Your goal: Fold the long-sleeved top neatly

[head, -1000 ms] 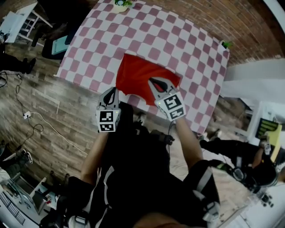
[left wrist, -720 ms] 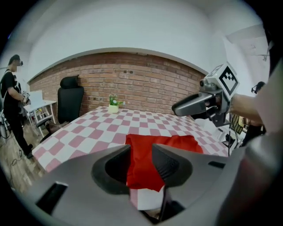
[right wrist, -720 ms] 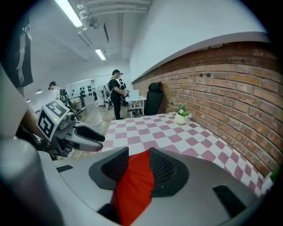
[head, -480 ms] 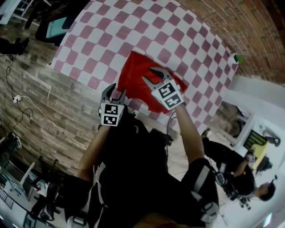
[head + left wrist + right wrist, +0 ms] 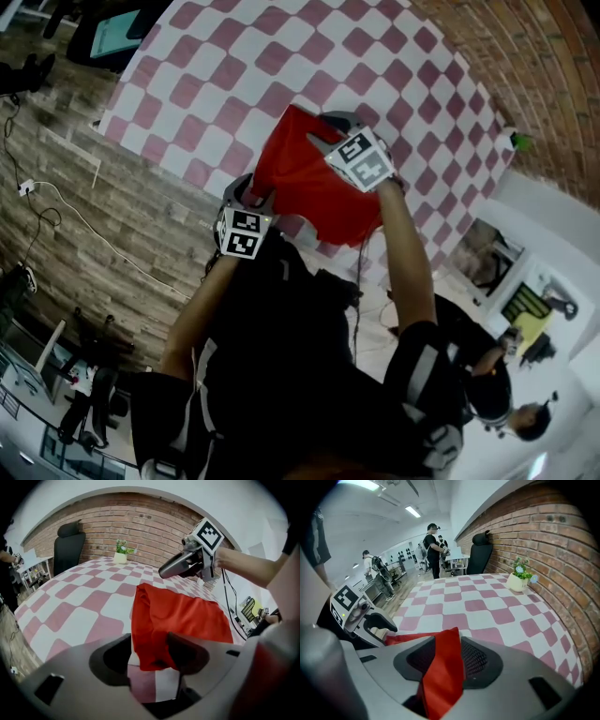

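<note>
Both grippers have been sinking onto the checked tablecloth (image 5: 234,75). Head view: the smooth red top (image 5: 309,192), folded flat, is stretching from the left gripper (image 5: 251,187) to the right gripper (image 5: 323,131). Left gripper view: jaws are opening wide, with a creased corner lying loose between them. Right gripper view: jaws are opening around an upright fold between the ribbed pads.

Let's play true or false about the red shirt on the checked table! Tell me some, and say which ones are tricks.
1. The red long-sleeved fabric top lies on a pink-and-white checked tablecloth. True.
2. The small green plant in a white pot stands on the top. False: it stands far from it, near the wall.
3. A red-brick wall stands beyond the tablecloth. True.
4. The left tool is nowhere near the top. False: the top's edge lies between its opening jaws.
</note>
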The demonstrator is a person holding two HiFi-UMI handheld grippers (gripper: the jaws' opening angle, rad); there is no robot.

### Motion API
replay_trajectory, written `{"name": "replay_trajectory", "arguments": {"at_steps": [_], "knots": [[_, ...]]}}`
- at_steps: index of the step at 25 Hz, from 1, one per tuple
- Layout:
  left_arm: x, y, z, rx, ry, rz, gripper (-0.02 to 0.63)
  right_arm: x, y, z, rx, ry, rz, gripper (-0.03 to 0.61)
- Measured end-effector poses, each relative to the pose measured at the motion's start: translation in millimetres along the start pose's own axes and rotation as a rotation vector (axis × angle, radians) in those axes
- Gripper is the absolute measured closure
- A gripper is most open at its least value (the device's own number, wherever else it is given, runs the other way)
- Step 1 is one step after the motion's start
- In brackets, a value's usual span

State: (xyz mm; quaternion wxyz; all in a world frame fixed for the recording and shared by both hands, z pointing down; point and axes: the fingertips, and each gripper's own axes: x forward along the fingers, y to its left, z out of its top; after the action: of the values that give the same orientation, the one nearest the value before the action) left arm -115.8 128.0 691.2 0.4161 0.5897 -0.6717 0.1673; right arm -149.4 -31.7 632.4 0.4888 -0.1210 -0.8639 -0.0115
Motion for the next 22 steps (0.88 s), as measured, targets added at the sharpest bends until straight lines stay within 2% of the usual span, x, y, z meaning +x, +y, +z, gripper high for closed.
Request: {"name": "replay_trajectory", "arguments": {"at_steps": [9,13,16,19,22], "knots": [[13,1,-17,-0.041,0.085,-0.035,0.385,55,-18,-22,-0.022,0.159,0.105,0.411],[16,2,-21,-0.045,0.113,-0.048,0.385,73,-24,-31,-0.051,0.192,0.107,0.41],[17,1,-22,-0.031,0.113,-0.064,0.392,78,-21,-36,-0.033,0.199,0.135,0.424],[17,-3,-22,-0.014,0.115,-0.093,0.48,80,-15,-38,-0.012,0.198,0.166,0.461],[18,-7,-22,0.004,0.118,-0.11,0.526,79,-14,-38,-0.017,0.192,0.161,0.502]]}}
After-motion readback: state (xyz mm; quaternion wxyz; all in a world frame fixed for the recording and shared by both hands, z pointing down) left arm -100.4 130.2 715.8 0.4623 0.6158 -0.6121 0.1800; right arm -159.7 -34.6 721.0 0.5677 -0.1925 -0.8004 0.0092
